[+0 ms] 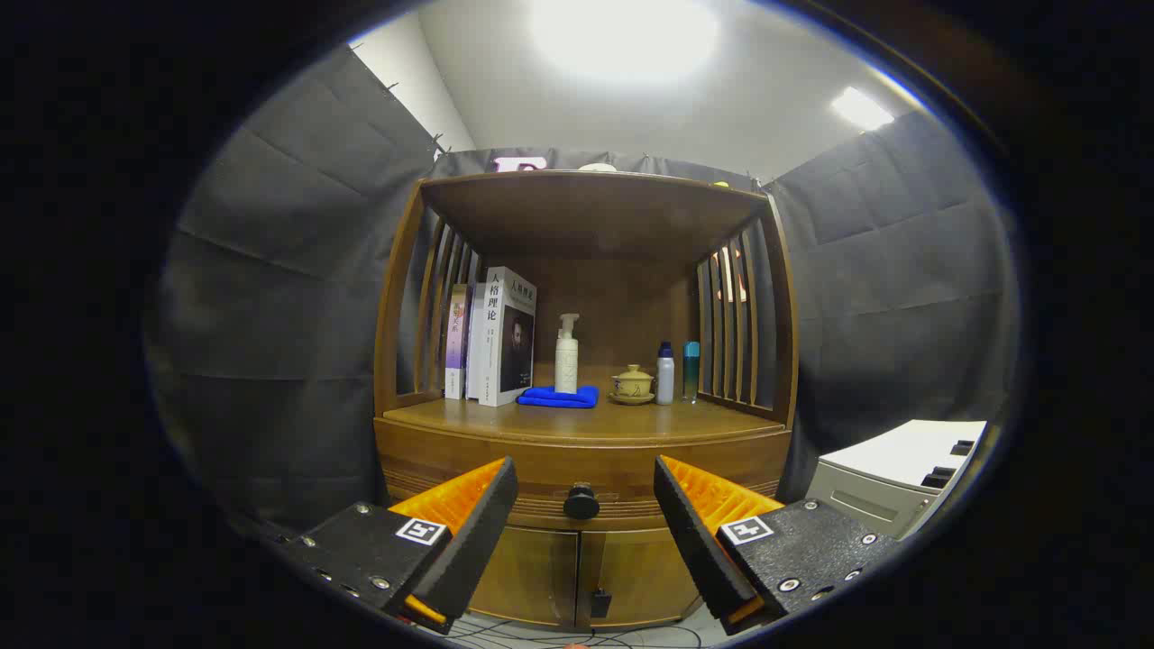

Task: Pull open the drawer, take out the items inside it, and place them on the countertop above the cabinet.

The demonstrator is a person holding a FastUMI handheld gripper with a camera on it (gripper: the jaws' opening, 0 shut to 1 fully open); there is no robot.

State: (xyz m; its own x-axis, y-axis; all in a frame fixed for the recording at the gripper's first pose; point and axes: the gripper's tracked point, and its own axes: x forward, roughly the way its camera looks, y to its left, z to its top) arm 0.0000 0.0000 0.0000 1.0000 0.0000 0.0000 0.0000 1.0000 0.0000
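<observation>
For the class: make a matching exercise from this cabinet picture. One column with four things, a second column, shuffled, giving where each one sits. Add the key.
Things
1. drawer knob
2. blue cloth
3. books
4. lidded cup

Places
A. upright at the countertop's left end
B. under the pump bottle
C. between the open gripper's fingers, beyond them
D. just left of two small bottles

Pairs: 1-C, 2-B, 3-A, 4-D

I see the cabinet's countertop (577, 422) carrying 2 books (491, 338), a blue cloth (559, 397) under a pump bottle (566, 353), a lidded cup (632, 384) and 2 bottles (676, 371).
</observation>
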